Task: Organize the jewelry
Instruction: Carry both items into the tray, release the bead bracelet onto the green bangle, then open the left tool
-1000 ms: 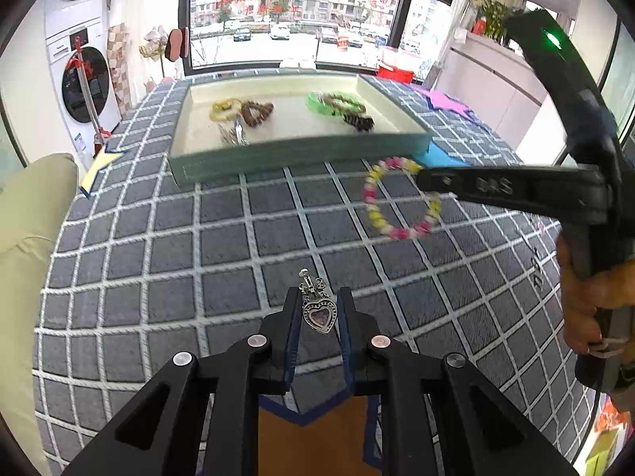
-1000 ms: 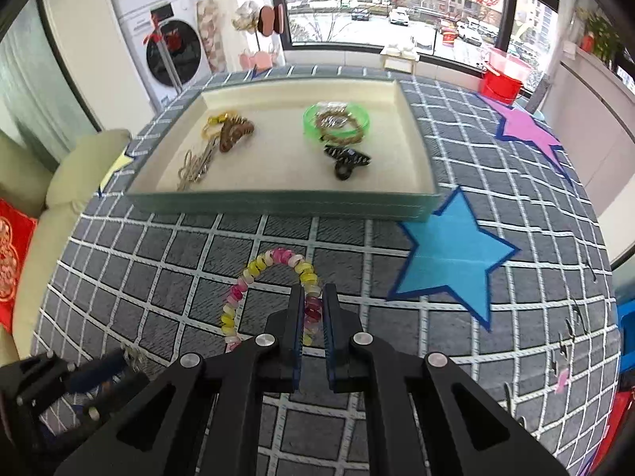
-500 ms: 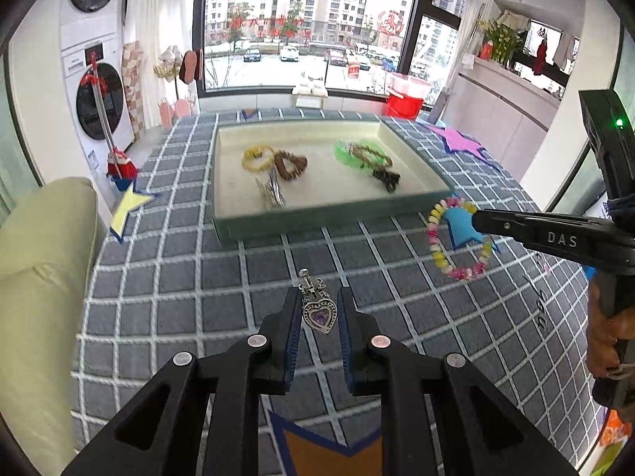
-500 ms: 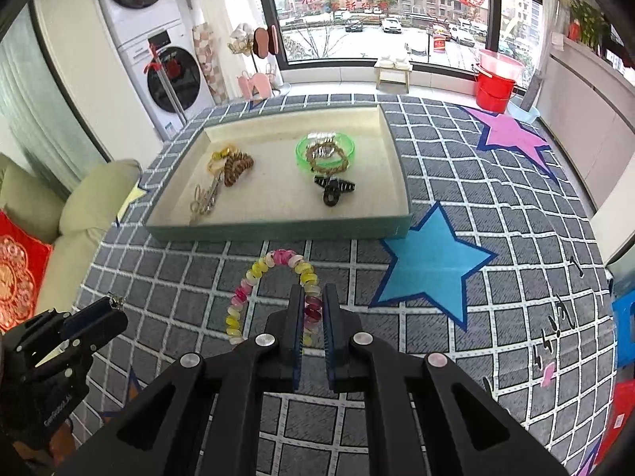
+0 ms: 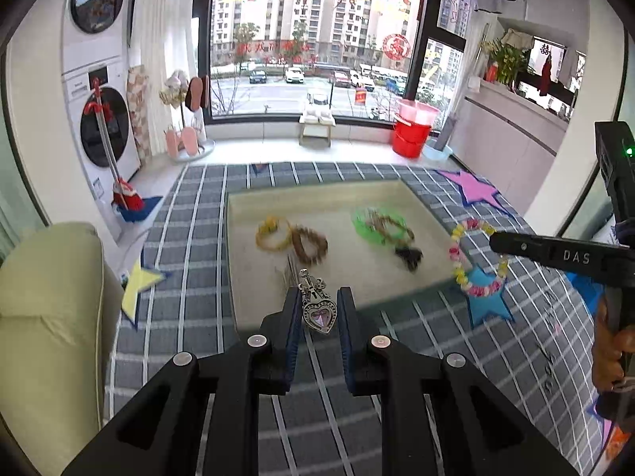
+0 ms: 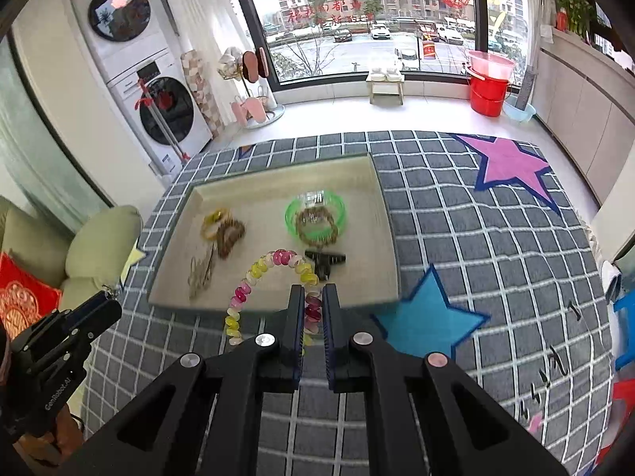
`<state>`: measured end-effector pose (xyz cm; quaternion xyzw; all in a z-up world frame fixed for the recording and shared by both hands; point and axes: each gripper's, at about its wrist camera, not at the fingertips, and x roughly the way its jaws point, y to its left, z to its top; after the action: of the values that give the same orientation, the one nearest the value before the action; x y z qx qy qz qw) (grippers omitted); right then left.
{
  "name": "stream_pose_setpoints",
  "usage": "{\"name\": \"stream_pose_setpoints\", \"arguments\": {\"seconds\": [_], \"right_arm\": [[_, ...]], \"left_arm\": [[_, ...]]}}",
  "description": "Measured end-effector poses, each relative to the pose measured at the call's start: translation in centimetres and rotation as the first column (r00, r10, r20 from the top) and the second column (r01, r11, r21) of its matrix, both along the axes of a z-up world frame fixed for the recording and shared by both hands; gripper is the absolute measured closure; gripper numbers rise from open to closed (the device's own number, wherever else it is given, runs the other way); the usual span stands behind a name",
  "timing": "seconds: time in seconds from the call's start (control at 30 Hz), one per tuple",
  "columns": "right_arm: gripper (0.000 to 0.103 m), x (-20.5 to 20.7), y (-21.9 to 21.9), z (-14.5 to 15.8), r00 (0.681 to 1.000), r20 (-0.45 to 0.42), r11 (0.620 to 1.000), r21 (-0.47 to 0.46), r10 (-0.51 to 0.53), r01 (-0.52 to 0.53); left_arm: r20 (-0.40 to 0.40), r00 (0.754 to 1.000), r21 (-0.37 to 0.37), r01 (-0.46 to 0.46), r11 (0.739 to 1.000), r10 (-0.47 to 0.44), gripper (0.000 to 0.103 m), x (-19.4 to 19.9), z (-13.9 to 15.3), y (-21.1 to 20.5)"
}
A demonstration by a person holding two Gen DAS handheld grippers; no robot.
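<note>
Left wrist view: left gripper (image 5: 318, 309) angled downward above the near edge of the tray (image 5: 234, 261), jaws drawn in and clamped on a silver heart-shaped pendant (image 5: 319, 313) with a purple stone, its clasp sticking up past the fingertips. Beyond, inside the tray, a yellow bangle (image 5: 272, 234), a brown beaded bracelet (image 5: 311, 244), a green bangle (image 5: 379, 224) and a black hair claw (image 5: 408, 256), all blurred. At right, the right gripper (image 5: 496, 244) reaching in level from the side, gripped by a hand (image 5: 609, 349), carrying a bracelet of pink and yellow beads (image 5: 474, 256) in the air beside the tray's right wall, over a blue star on the grey checked rug (image 5: 190, 297). Right wrist view: right gripper (image 6: 313, 305) tilted down toward the tray's (image 6: 391, 238) front wall, jaws nearly together and pinching the pink and yellow bead bracelet (image 6: 270, 277), the loop arching up and to the left. Green bangle (image 6: 315, 216), black hair claw (image 6: 325, 261) and yellow bangle (image 6: 216, 222) on the tray floor beyond. Left gripper (image 6: 107, 305) low at left.
</note>
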<state>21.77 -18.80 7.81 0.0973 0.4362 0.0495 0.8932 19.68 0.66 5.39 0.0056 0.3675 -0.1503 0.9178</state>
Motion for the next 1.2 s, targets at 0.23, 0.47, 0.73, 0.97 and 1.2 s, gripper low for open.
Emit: {"name": "stream_pose_setpoints", "arguments": {"seconds": [0.23, 0.47, 0.73, 0.97, 1.2], "right_arm": [[0.093, 4.2, -0.6, -0.4, 0.999, -0.008, 0.999, 0.032, -0.038, 0.038], [0.093, 7.8, -1.2, -2.3, 0.997, -0.034, 0.993, 0.096, -0.065, 0.068], [0.093, 10.1, -0.9, -5.0, 0.995, -0.057, 0.991, 0.104, -0.080, 0.086], [0.093, 11.1, -0.8, -7.0, 0.992, -0.078, 0.989, 0.102, -0.096, 0.104], [0.093, 11.4, 0.1, -8.1, 0.992, -0.086, 0.995, 0.038, -0.088, 0.091]], "left_arm": [[0.007, 1.000, -0.012, -0.023, 1.000, 0.023, 0.070, 4.4, 0.2, -0.8], [-0.016, 0.999, -0.001, -0.048, 0.999, 0.048, 0.070, 8.4, -1.6, -2.1], [-0.074, 0.995, 0.032, -0.060, 0.998, 0.062, 0.070, 11.9, -4.6, -3.2], [-0.101, 0.993, 0.075, -0.060, 0.995, 0.067, 0.070, 13.2, -6.5, -4.0], [-0.128, 0.989, 0.099, -0.065, 0.993, 0.078, 0.070, 13.7, -7.9, -4.1]]}}
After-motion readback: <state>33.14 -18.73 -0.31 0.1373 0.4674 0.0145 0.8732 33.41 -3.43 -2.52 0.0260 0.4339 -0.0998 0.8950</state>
